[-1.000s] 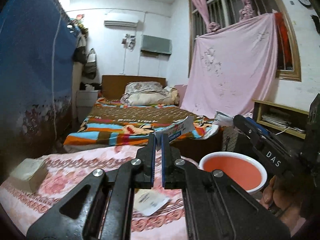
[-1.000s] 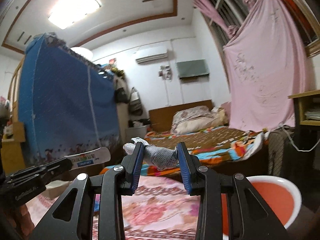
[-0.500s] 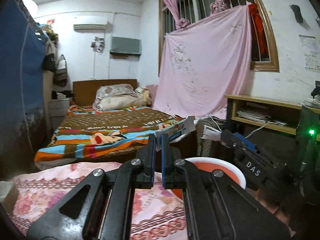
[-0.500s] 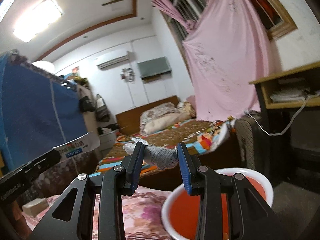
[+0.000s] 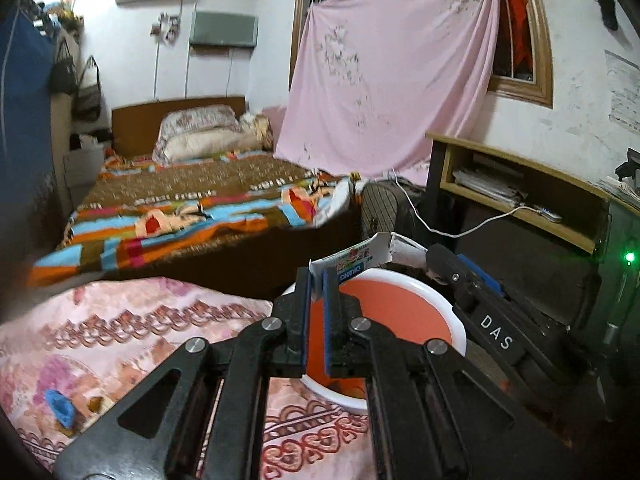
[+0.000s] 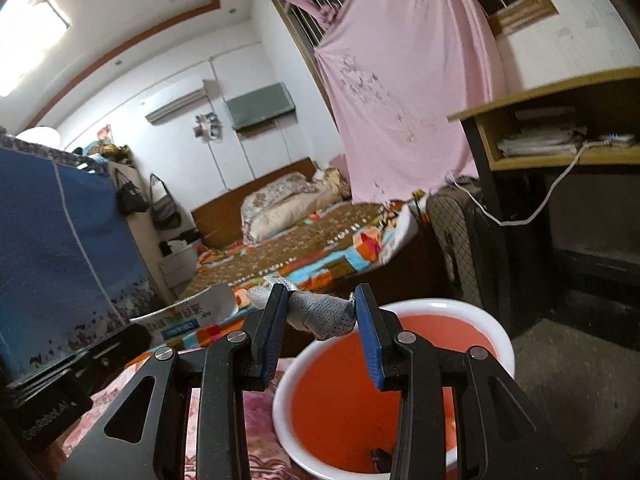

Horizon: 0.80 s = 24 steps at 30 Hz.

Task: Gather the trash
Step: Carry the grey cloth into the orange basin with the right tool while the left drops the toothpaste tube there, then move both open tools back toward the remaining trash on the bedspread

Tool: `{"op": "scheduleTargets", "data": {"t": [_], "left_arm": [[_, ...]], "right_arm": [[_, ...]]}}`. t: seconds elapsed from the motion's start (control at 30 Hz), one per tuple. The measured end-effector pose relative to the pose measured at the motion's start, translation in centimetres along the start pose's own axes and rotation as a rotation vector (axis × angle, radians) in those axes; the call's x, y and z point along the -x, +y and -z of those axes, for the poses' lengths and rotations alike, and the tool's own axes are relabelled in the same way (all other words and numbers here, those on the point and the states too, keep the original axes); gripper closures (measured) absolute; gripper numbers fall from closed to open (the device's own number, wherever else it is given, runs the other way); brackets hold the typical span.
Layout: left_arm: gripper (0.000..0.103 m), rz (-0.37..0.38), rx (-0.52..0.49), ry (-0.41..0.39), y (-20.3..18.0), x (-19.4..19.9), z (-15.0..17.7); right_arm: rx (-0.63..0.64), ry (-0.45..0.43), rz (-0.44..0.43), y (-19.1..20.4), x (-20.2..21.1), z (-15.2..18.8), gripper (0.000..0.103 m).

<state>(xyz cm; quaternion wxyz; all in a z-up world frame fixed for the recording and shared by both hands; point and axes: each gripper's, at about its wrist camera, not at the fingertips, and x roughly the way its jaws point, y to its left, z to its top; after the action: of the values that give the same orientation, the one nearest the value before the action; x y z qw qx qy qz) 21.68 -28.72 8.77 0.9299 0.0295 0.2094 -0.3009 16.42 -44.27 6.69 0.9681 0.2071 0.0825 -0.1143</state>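
Note:
My left gripper [image 5: 318, 280] is shut on a flat printed wrapper [image 5: 354, 261] and holds it above the near rim of an orange basin with a white rim [image 5: 448, 307]. My right gripper [image 6: 322, 308] is shut on a crumpled grey-white wad [image 6: 322, 314] and holds it over the same basin [image 6: 400, 392]. The right gripper also shows at the right of the left wrist view [image 5: 460, 276], just beyond the basin. The left gripper with its wrapper [image 6: 188, 318] shows at the left of the right wrist view. A small dark scrap lies in the basin bottom [image 6: 378, 456].
The basin stands at the edge of a pink floral cloth [image 5: 120, 340]. A small blue scrap [image 5: 60, 404] lies on the cloth at the left. A bed [image 5: 192, 200] is behind, a wooden desk [image 5: 520, 184] with a white cable at the right.
Both grippers have swung to the right and down with their trash, from over the pink cloth to over the orange basin. Both stay shut on what they hold.

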Motion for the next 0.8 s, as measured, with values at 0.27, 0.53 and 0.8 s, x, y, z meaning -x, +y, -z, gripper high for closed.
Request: {"op": "scheduleTargets", "data": {"t": [0.27, 0.53, 0.8], "left_arm": [[0.103, 0.039, 0.03, 0.113, -0.7, -2.7, 0.3], [0.1, 0.071, 0.058, 0.186, -0.9, -3.9, 0.5], [0.086, 0.037, 0.066, 0.157, -0.2, -3.1, 0.1]], "right_arm": [[-0.046, 0.095, 0.03, -1.6, -1.5, 0.5, 0.068], [-0.092, 0.137, 0.056, -2.8, -1.8, 0.8, 0.056], [-0.096, 0.134, 0.053, -3.0, -1.8, 0.7, 0.052]]}}
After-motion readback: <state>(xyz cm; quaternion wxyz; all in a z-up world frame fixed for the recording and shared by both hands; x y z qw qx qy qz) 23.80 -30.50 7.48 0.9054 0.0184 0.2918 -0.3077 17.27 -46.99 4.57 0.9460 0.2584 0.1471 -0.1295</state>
